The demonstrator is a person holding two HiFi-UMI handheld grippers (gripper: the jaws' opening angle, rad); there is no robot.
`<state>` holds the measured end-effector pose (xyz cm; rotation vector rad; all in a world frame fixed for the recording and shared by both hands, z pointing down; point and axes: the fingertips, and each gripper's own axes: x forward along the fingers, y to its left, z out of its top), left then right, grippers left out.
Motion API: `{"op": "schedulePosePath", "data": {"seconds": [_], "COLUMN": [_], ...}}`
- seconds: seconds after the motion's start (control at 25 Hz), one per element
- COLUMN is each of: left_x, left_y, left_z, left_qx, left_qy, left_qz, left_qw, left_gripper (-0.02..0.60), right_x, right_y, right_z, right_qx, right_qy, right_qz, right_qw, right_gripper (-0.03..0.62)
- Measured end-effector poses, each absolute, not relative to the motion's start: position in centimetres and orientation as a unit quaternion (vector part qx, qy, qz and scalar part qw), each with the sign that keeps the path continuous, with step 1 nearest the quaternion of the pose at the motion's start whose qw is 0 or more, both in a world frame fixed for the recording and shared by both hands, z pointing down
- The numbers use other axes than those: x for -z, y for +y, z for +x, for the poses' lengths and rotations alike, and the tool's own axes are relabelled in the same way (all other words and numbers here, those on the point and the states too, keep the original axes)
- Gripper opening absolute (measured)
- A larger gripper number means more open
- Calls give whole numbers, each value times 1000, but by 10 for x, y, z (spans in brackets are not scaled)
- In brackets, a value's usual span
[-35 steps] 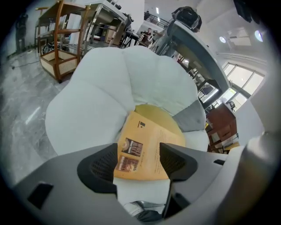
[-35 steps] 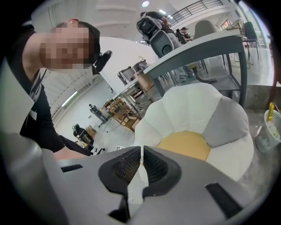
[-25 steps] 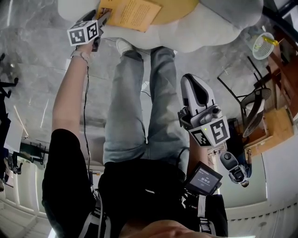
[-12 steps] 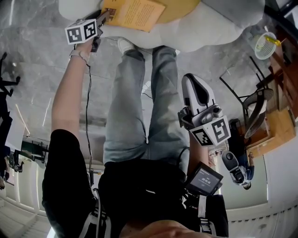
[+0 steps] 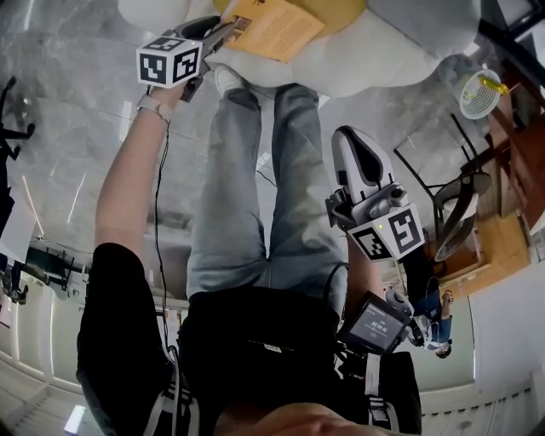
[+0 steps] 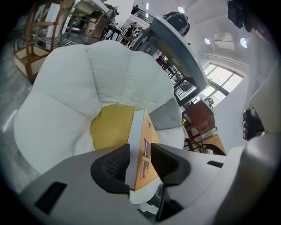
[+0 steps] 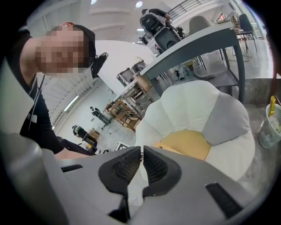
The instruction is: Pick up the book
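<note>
The book (image 5: 279, 23) has an orange cover and white page edges. It stands on edge between the pads of my left gripper (image 5: 228, 31), above the yellow seat centre (image 6: 109, 127) of a white petal-shaped chair (image 5: 375, 53). In the left gripper view the book (image 6: 144, 132) is pinched at its near corner by the left gripper (image 6: 138, 154), whose jaws are still closing on it. My right gripper (image 5: 356, 153) hangs over the person's legs, shut and empty. Its pads (image 7: 131, 165) meet in the right gripper view.
The person's jeans-clad legs (image 5: 255, 187) stand in front of the chair on a grey marble floor. A wire bin (image 5: 479, 89) and wooden furniture (image 5: 502, 230) are at the right. A grey table (image 6: 175, 44) stands behind the chair.
The left gripper's jaws have closed on the book's corner. The gripper has risen and shifted right, tipping the book up off the yellow seat. The right gripper has stayed put.
</note>
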<state>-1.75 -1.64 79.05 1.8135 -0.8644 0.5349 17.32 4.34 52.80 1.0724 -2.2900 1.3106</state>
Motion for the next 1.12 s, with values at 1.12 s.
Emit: {"op": "schedulePosePath", "data": {"seconds": [1.12], "left_x": [-721], "left_y": [4], "left_z": [57], "left_qx": [-121], "left_qy": [-438], "left_qz": [722], "left_qw": [522], "left_gripper": [156], "right_x": [-640], "right_y": [-44], "right_z": [163], "right_qx": [-285], "right_qy": [-873], "right_qz": [101], "right_qw": [382], "right_gripper": [185]}}
